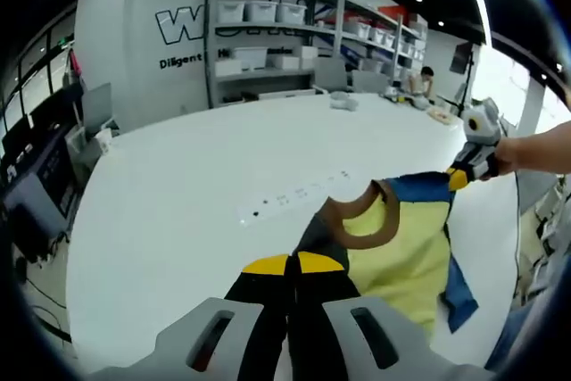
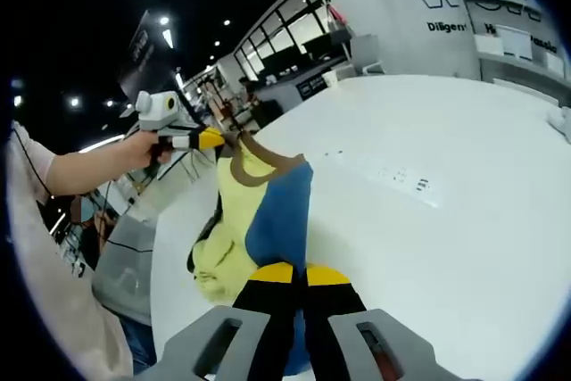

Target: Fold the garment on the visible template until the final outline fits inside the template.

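Observation:
The garment (image 1: 406, 252) is yellow with blue panels and a brown collar (image 1: 361, 225). It hangs stretched between both grippers above the white table (image 1: 178, 185). My left gripper (image 1: 293, 262) is shut on one dark edge of it, close to the collar. The right gripper (image 1: 459, 178), held by a hand, pinches the blue shoulder at the far right. In the right gripper view the right gripper (image 2: 299, 272) is shut on the blue fabric (image 2: 281, 211), and the left gripper (image 2: 214, 138) grips the collar end. A row of small dark marks (image 1: 294, 194) lies on the table under the garment.
Metal shelves with white bins (image 1: 268, 33) stand behind the table, and a person (image 1: 419, 85) sits at its far end. Desks with monitors (image 1: 45, 176) line the left side. The person holding the grippers stands at the table edge (image 2: 53, 247).

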Available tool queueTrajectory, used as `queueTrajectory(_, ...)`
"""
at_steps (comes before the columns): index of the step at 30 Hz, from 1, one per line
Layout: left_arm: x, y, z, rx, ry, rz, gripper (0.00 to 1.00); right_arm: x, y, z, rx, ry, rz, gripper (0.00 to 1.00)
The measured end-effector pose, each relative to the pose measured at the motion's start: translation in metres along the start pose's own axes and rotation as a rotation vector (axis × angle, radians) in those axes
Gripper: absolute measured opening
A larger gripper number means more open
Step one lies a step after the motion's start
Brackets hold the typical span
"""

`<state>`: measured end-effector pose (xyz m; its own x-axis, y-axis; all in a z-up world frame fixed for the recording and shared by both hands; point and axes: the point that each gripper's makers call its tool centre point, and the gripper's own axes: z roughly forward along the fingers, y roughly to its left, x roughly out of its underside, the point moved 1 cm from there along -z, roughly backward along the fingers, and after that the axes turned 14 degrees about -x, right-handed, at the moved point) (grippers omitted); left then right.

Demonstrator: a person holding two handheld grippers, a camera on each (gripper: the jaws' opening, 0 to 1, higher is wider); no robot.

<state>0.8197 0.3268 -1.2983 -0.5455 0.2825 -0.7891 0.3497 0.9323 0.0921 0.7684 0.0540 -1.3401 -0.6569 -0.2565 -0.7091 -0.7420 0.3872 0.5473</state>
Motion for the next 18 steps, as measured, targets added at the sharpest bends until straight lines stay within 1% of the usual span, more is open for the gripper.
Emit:
queueTrajectory(1, 0.005, -0.002, 0.007, -0.002, 0.021, 0.012, 0.04, 0.001, -0.005, 0.002, 0.015, 0.006, 0.002, 0.00)
queueTrajectory(2, 0.008, -0.003, 0.011, -0.005, 0.034, 0.016, 0.04, 0.002, -0.014, 0.004, 0.049, 0.023, -0.007, 0.00)
queueTrajectory(4, 0.011, -0.003, 0.017, -0.025, 0.037, 0.032, 0.04, 0.001, -0.021, 0.008, 0.077, 0.012, -0.015, 0.00)
queueTrajectory(5, 0.013, -0.001, 0.019, -0.040, 0.043, 0.030, 0.04, 0.003, -0.027, 0.010, 0.109, 0.024, -0.006, 0.00)
queueTrajectory(6, 0.012, -0.003, 0.018, -0.040, 0.044, 0.013, 0.04, 0.004, -0.029, 0.012, 0.118, 0.030, -0.013, 0.00)
queueTrajectory(8, 0.014, -0.001, 0.016, -0.069, 0.049, 0.019, 0.11, 0.005, -0.040, 0.010, 0.201, 0.065, -0.078, 0.00)
queueTrajectory(9, 0.017, -0.001, 0.014, -0.077, 0.056, 0.036, 0.14, 0.005, -0.044, 0.007, 0.242, 0.078, -0.117, 0.02)
queueTrajectory(10, 0.019, -0.002, 0.010, -0.082, 0.057, 0.044, 0.16, 0.005, -0.044, 0.007, 0.247, 0.072, -0.118, 0.07)
queueTrajectory(11, 0.020, -0.003, 0.007, -0.080, 0.053, 0.040, 0.16, 0.004, -0.042, 0.006, 0.267, 0.050, -0.126, 0.11)
queueTrajectory(12, 0.022, -0.014, 0.001, -0.035, 0.042, 0.018, 0.14, 0.005, -0.041, 0.005, 0.272, 0.050, -0.129, 0.15)
queueTrajectory(13, 0.024, -0.020, -0.004, -0.015, 0.042, 0.013, 0.14, 0.008, -0.040, 0.003, 0.299, 0.060, -0.139, 0.19)
queueTrajectory(14, 0.028, -0.027, -0.008, 0.001, 0.042, 0.035, 0.14, 0.010, -0.037, 0.002, 0.307, 0.059, -0.142, 0.19)
queueTrajectory(15, 0.033, -0.035, -0.013, 0.024, 0.045, 0.060, 0.14, 0.011, -0.030, 0.003, 0.291, 0.046, -0.145, 0.17)
queueTrajectory(16, 0.042, -0.048, -0.020, 0.068, 0.052, 0.072, 0.14, 0.015, -0.019, 0.007, 0.267, 0.028, -0.150, 0.14)
queueTrajectory(17, 0.048, -0.056, -0.024, 0.091, 0.059, 0.071, 0.14, 0.018, -0.012, 0.009, 0.266, 0.028, -0.160, 0.13)
queueTrajectory(18, 0.053, -0.063, -0.028, 0.112, 0.064, 0.072, 0.15, 0.026, 0.002, 0.014, 0.234, 0.039, -0.180, 0.13)
